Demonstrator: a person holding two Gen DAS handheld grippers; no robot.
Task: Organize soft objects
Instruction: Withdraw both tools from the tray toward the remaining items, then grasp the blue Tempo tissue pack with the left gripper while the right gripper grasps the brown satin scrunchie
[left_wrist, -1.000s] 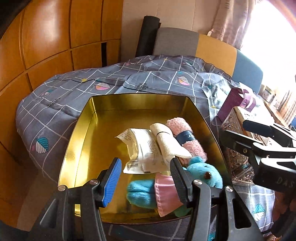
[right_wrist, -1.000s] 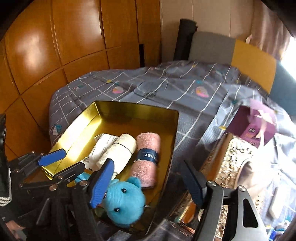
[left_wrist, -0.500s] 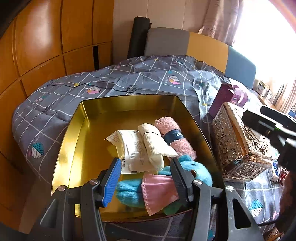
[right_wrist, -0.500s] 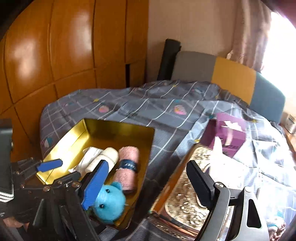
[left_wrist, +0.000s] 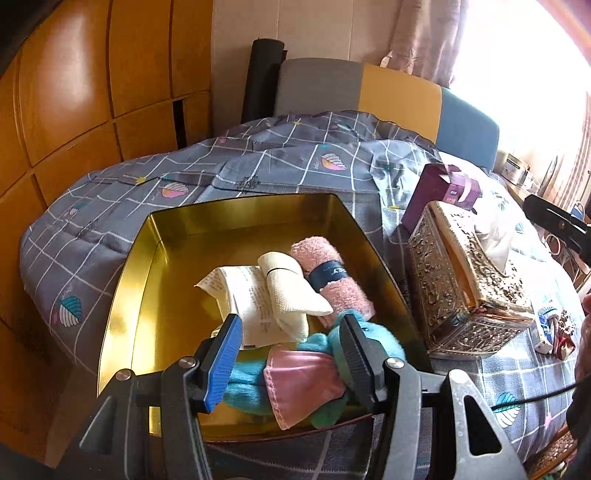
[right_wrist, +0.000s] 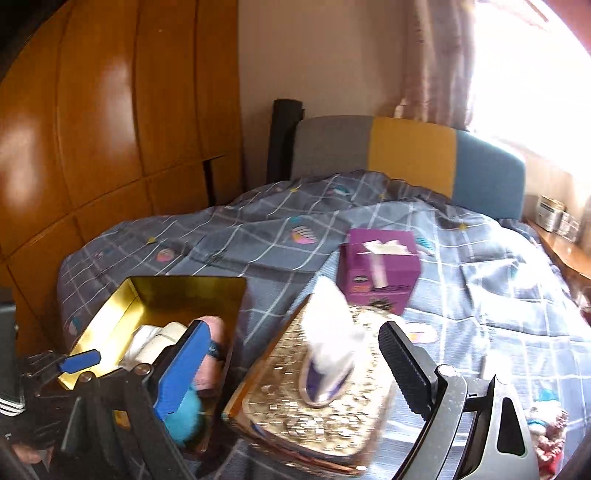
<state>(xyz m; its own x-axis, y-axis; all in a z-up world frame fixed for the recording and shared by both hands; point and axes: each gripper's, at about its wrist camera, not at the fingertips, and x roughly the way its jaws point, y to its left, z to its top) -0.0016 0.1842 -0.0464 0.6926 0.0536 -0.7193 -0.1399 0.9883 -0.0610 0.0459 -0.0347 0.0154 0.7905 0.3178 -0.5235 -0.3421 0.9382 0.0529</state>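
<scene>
I note gold tin (left_wrist: 122, 295) on bed, holding pink towel roll (left_wrist: 332, 273) and blue plush bear (left_wrist: 369, 343) at near edge. Left hand-held gripper (left_wrist: 291, 343) half apart over bear, not clamped. Right hand-held gripper (right_wrist: 295, 354) just widened, empty. Bear light, squashy; I'd pinch body

The right gripper (right_wrist: 295, 363), its jaws just opened wide and empty, hangs over an ornate gold tissue box (right_wrist: 314, 410) on a grey checked bed (right_wrist: 480, 280). At left, a gold tray (right_wrist: 110, 317) holds a pink rolled towel (right_wrist: 214, 332), white rolls (right_wrist: 159, 339) and a blue plush toy (right_wrist: 184, 421). A purple box (right_wrist: 380, 269) sits behind.
</scene>
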